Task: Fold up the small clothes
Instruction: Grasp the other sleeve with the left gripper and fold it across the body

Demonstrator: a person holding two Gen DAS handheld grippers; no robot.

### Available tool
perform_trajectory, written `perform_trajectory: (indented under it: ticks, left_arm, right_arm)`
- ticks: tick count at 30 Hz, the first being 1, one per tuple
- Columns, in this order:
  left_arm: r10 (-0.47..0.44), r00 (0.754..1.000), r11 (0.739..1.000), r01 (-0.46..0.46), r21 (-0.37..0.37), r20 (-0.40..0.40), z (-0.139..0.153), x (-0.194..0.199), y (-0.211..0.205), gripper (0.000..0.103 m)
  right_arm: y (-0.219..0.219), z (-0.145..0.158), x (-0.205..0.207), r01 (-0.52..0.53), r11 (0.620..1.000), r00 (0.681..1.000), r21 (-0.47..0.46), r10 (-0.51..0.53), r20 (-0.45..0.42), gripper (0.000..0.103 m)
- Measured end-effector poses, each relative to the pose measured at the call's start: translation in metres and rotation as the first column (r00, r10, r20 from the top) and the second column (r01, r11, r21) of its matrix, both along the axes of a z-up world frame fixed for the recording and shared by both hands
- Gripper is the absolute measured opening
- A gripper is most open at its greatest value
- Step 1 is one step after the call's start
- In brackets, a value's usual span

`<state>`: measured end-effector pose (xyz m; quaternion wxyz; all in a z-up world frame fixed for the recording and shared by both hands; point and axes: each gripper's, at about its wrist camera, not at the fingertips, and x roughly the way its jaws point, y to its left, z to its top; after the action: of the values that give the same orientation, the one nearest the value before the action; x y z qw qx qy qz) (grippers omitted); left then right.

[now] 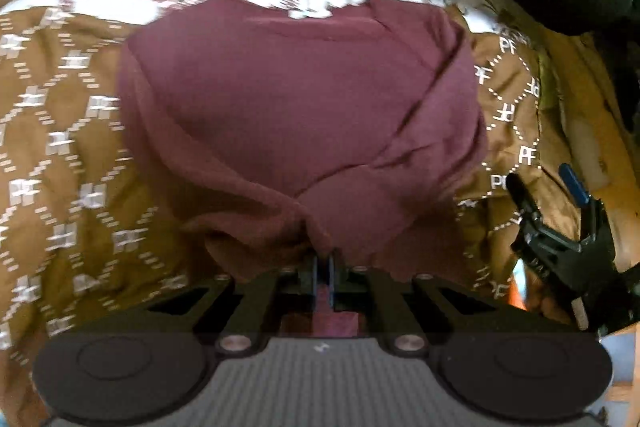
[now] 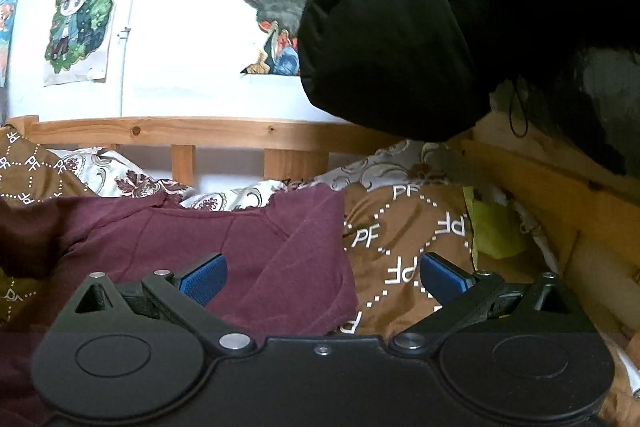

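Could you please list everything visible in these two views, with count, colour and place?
shirt: one, maroon, spread on the bedspread, its near edge gathered in the left gripper.
bedspread: one, brown with white PF lettering and dotted diamonds, under and around the shirt.
floral sheet: one, white with dark red flowers, bunched behind the shirt by the rail.
bed rail: one, light wood with slats, behind the bedding.
padded garment: one, black, hanging at upper right.
green cloth: one, yellow-green, right of the bedspread.
posters: several, multicoloured cartoon prints, on the white wall.
left gripper: black, shut on the shirt.
right gripper: black with blue pads, open above the shirt's right edge.
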<state>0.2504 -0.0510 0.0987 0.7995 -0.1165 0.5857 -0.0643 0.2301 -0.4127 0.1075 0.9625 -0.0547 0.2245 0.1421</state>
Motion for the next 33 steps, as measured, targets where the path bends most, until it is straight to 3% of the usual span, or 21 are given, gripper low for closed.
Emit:
perform_trajectory:
  ticks: [5, 11, 13, 15, 16, 17, 19, 22, 25, 28, 31, 33]
  left_arm:
    - [0.004, 1.000, 1.000, -0.004, -0.026, -0.005, -0.036, 0.032, -0.022, 0.004]
    - [-0.034, 0.998, 0.999, 0.033, 0.016, 0.048, -0.061, 0.050, -0.040, 0.008]
    - [-0.038, 0.997, 0.999, 0.037, 0.018, 0.062, -0.065, 0.053, -0.044, 0.020]
    - [-0.042, 0.997, 0.999, 0.041, 0.015, 0.066, -0.068, 0.054, -0.047, 0.058]
    - [-0.041, 0.997, 0.999, 0.040, 0.016, 0.068, -0.069, 0.053, -0.048, 0.066]
    - [-0.044, 0.996, 0.999, 0.043, 0.014, 0.075, -0.068, 0.051, -0.048, 0.072]
    - [-0.060, 0.994, 0.998, 0.060, 0.008, 0.091, -0.066, 0.045, -0.047, 0.073]
    - [-0.040, 0.989, 0.999, 0.041, -0.003, 0.141, -0.060, 0.029, -0.033, 0.086]
    - [0.019, 0.977, 1.000, -0.018, -0.003, 0.214, -0.057, 0.008, -0.009, 0.089]
    - [0.112, 0.960, 0.993, -0.116, 0.002, 0.255, -0.061, -0.012, 0.023, 0.092]
    - [0.224, 0.939, 0.972, -0.234, 0.010, 0.261, -0.074, -0.032, 0.058, 0.093]
    - [0.289, 0.924, 0.953, -0.303, 0.017, 0.249, -0.083, -0.042, 0.079, 0.093]
  right_arm:
    - [-0.005, -0.008, 0.005, 0.010, 1.000, 1.000, 0.003, -0.010, -0.028, 0.102]
    - [-0.001, -0.024, 0.011, 0.011, 0.998, 0.999, -0.055, -0.013, -0.042, 0.102]
    - [0.000, -0.031, 0.012, 0.004, 0.998, 0.998, -0.060, -0.008, -0.062, 0.102]
    - [0.002, -0.037, 0.014, -0.006, 0.998, 0.997, -0.064, 0.000, -0.082, 0.102]
    - [0.003, -0.040, 0.014, -0.010, 0.998, 0.996, -0.068, 0.003, -0.091, 0.102]
    - [0.004, -0.042, 0.015, -0.014, 0.997, 0.995, -0.070, 0.007, -0.097, 0.102]
    - [0.006, -0.045, 0.015, -0.020, 0.997, 0.994, -0.071, 0.012, -0.105, 0.102]
    - [0.008, -0.046, 0.015, -0.028, 0.998, 0.993, -0.058, 0.021, -0.113, 0.102]
    - [0.009, -0.046, 0.015, -0.051, 0.999, 0.988, 0.009, 0.052, -0.146, 0.102]
    - [0.008, -0.049, 0.016, -0.082, 0.983, 0.968, 0.166, 0.119, -0.222, 0.102]
    - [0.014, -0.057, 0.016, -0.098, 0.951, 0.932, 0.295, 0.191, -0.307, 0.101]
    - [0.023, -0.064, 0.015, -0.114, 0.941, 0.910, 0.319, 0.227, -0.346, 0.095]
